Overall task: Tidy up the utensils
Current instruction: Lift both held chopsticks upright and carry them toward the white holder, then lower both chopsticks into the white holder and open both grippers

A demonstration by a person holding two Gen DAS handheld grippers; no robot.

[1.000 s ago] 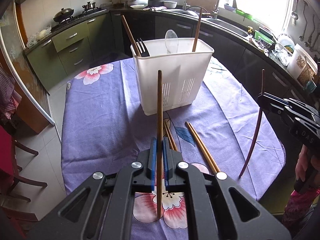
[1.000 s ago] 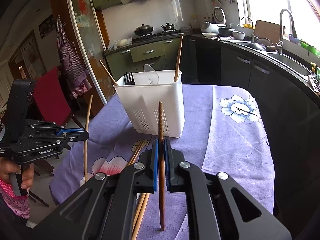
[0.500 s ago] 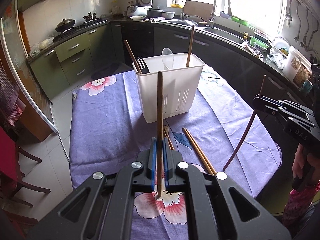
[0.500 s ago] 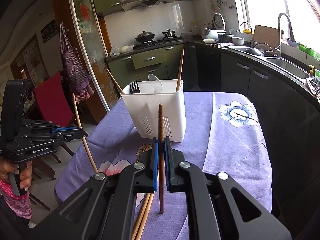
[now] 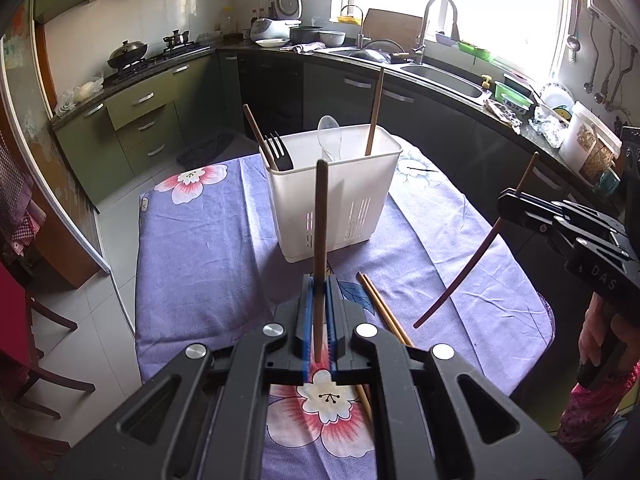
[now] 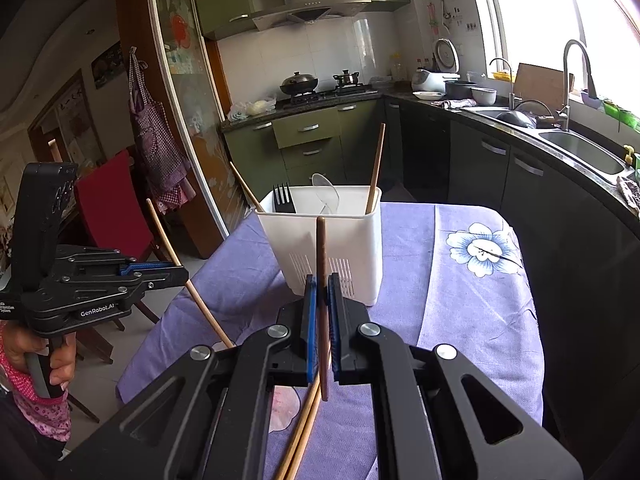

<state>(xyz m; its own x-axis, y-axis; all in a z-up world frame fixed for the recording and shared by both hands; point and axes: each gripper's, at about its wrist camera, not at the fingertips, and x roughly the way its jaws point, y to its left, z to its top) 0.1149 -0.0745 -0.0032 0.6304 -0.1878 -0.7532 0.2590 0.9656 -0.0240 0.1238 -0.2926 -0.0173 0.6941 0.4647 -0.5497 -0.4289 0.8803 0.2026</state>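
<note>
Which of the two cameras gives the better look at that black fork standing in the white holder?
The left wrist view: the black fork shows its tines and part of its neck above the rim of the white holder. In the right wrist view the fork is farther off, and little more than the tines clears the rim.

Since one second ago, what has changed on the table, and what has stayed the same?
Both tools rose, lifting their chopsticks clear of the purple tablecloth: the left tool holds a brown chopstick, the right tool a darker chopstick. Neither grip changed. The white utensil holder, its fork and spoon, and the chopstick pair lying on the cloth stayed put.
</note>
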